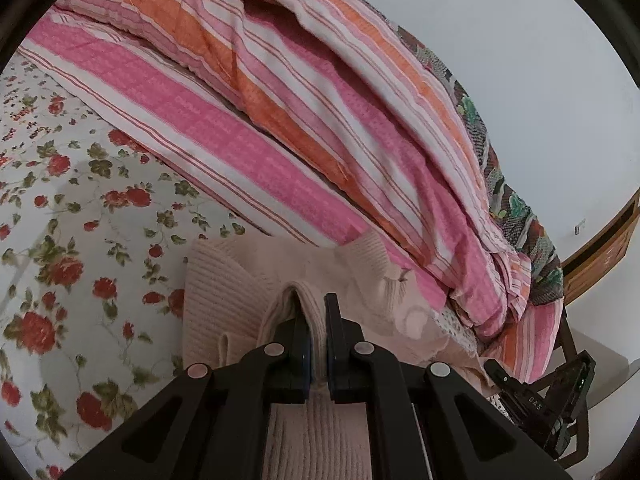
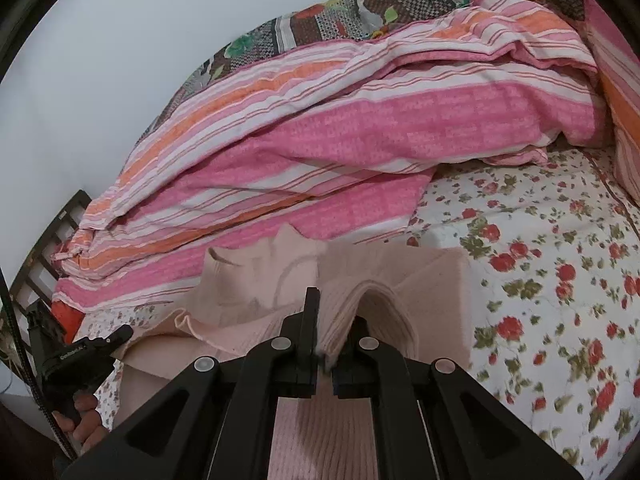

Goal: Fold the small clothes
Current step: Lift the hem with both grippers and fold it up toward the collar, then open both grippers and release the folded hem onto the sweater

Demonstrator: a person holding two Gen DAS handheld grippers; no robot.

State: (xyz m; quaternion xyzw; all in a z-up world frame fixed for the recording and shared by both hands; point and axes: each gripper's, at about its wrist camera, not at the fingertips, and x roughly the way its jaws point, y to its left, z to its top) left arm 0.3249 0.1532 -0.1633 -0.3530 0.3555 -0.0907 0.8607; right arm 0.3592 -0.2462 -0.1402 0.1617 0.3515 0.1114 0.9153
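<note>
A pale pink ribbed knit sweater [image 1: 224, 280] lies partly folded on the floral bedsheet [image 1: 80, 220], its collar towards the striped duvet. My left gripper [image 1: 314, 308] is shut on a raised fold of the knit, which bulges up between its fingers. In the right wrist view my right gripper [image 2: 334, 320] is likewise shut on a bunched fold of the same sweater [image 2: 420, 276]. Each gripper also shows in the other's view: the right gripper [image 1: 496, 372] at the lower right, the left gripper [image 2: 120, 334] at the lower left with a hand [image 2: 80, 420] on it.
A rumpled pink, orange and white striped duvet [image 1: 320, 100] is heaped just behind the sweater, with a dark patterned blanket [image 2: 280, 36] beyond it against a pale wall. A wooden bed frame [image 1: 600, 248] rises at one end. Floral sheet [image 2: 560, 280] spreads beside the sweater.
</note>
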